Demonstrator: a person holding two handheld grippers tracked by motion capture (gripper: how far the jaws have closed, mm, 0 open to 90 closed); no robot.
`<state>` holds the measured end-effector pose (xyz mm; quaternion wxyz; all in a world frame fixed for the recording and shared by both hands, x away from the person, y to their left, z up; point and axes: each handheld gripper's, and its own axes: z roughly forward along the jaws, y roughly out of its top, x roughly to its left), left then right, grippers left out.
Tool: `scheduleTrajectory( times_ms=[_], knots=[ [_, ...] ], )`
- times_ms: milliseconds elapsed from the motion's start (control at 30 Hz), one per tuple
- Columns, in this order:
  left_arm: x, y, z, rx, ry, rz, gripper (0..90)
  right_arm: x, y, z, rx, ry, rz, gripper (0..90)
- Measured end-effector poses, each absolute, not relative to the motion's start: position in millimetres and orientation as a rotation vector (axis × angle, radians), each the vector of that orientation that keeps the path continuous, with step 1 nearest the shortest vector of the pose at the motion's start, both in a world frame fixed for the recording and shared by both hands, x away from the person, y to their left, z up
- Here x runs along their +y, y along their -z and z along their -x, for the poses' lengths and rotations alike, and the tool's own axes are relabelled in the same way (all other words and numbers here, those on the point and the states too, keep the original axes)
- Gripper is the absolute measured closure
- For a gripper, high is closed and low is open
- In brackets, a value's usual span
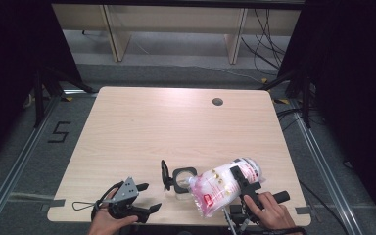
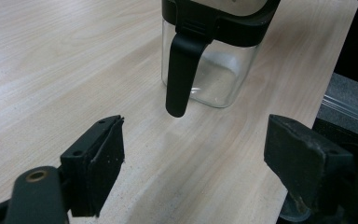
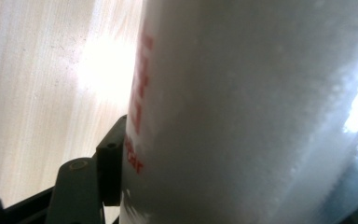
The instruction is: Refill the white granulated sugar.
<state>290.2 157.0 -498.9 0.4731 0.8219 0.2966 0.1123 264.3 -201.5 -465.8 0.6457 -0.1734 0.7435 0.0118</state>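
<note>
From above, my right gripper clasps the white bag, tilted with its low corner over the jar; in my left gripper view, jaws released, the jar stands just ahead; right gripper view: bag against my pad

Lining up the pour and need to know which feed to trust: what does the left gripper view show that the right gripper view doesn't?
Left gripper view: the glass jar with its black hinged lid hanging open, ahead of the open left gripper.

Right gripper view: the white bag with red print, pressed against one black pad of the right gripper.

Both: the wooden table.
</note>
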Motion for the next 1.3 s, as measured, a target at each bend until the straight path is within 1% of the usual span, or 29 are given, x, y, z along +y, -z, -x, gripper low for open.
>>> scheduleTrajectory(
  times_ms=[167,267,300,433,500,567,633,667,767,800,833,867,1300],
  knots=[
    [156,499,-290,0.729,-0.259,-2.012,19.5,-199,466,-263,1.650,0.045,0.454,36.0],
    [156,499,-290,0.712,-0.272,-1.996,19.5,-199,466,-264,1.649,0.022,0.434,36.1],
    [157,499,-290,0.725,-0.271,-2.019,19.5,-198,468,-265,1.651,-0.018,0.408,36.1],
    [155,499,-289,0.725,-0.258,-1.996,19.5,-198,466,-265,1.643,-0.004,0.423,36.2],
    [157,498,-290,0.726,-0.281,-2.029,19.5,-199,466,-265,1.642,-0.006,0.419,36.2],
    [156,499,-289,0.728,-0.263,-2.002,19.5,-199,464,-265,1.639,0.016,0.448,36.2],
    [158,499,-290,0.722,-0.273,-2.020,19.5,-198,459,-264,1.622,0.105,0.500,36.3],
    [155,499,-289,0.735,-0.257,-1.989,19.5,-197,459,-262,1.644,0.131,0.484,36.3],
    [157,499,-290,0.713,-0.267,-2.020,19.5,-198,459,-263,1.635,0.117,0.491,36.3],
    [155,500,-290,0.725,-0.261,-2.000,19.5,-199,459,-264,1.621,0.108,0.500,36.3],
    [155,500,-289,0.737,-0.256,-2.003,19.5,-199,461,-261,1.652,0.112,0.440,36.4],
    [155,500,-289,0.735,-0.256,-2.002,19.5,-199,460,-263,1.611,0.102,0.500,36.4],
    [157,499,-290,0.725,-0.263,-2.004,19.4,-198,457,-262,1.609,0.146,0.525,36.6]
  ],
)
